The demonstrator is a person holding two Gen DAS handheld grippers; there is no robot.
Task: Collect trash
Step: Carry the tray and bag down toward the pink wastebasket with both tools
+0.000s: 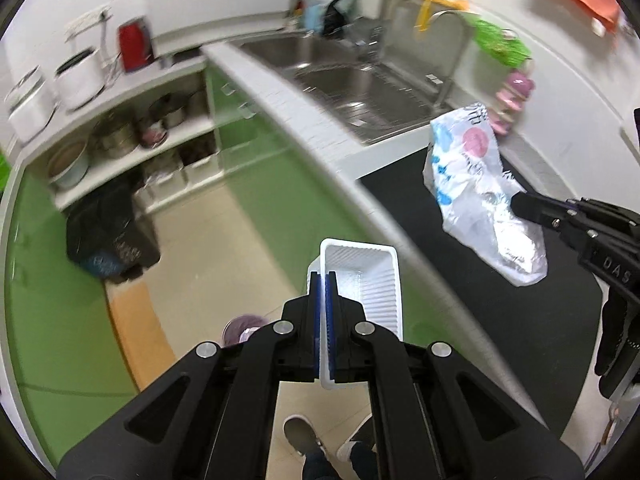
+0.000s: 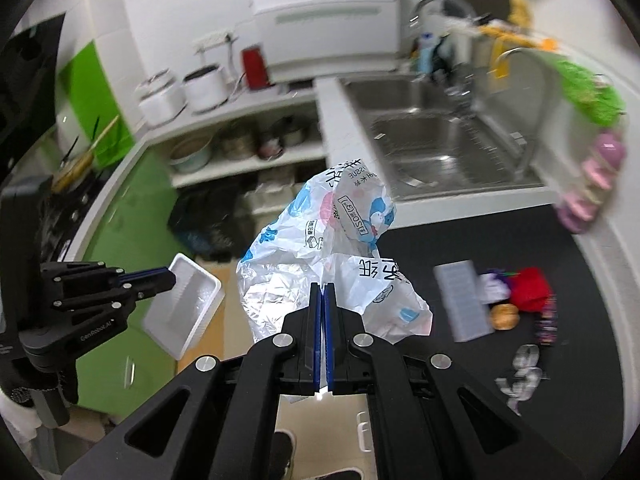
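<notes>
My left gripper point(image 1: 325, 280) is shut on the rim of a white plastic tray point(image 1: 368, 284) and holds it in the air over the floor, in front of the counter edge. The tray also shows in the right wrist view point(image 2: 188, 312) with the left gripper point(image 2: 170, 278) on it. My right gripper point(image 2: 323, 290) is shut on a crumpled white plastic bag with blue and pink print point(image 2: 340, 240), held above the black mat. In the left wrist view the bag point(image 1: 476, 184) hangs from the right gripper point(image 1: 516, 202). A black trash bag point(image 1: 108, 232) stands on the floor by the shelves.
On the black mat point(image 2: 440, 240) lie a clear ribbed lid point(image 2: 464, 300), a red and purple scrap pile point(image 2: 528, 288), a brown bun-like piece point(image 2: 505, 316) and a clear wrapper point(image 2: 524, 372). A steel sink point(image 1: 352, 88) is beyond. Green cabinets point(image 1: 272, 168) run below the counter.
</notes>
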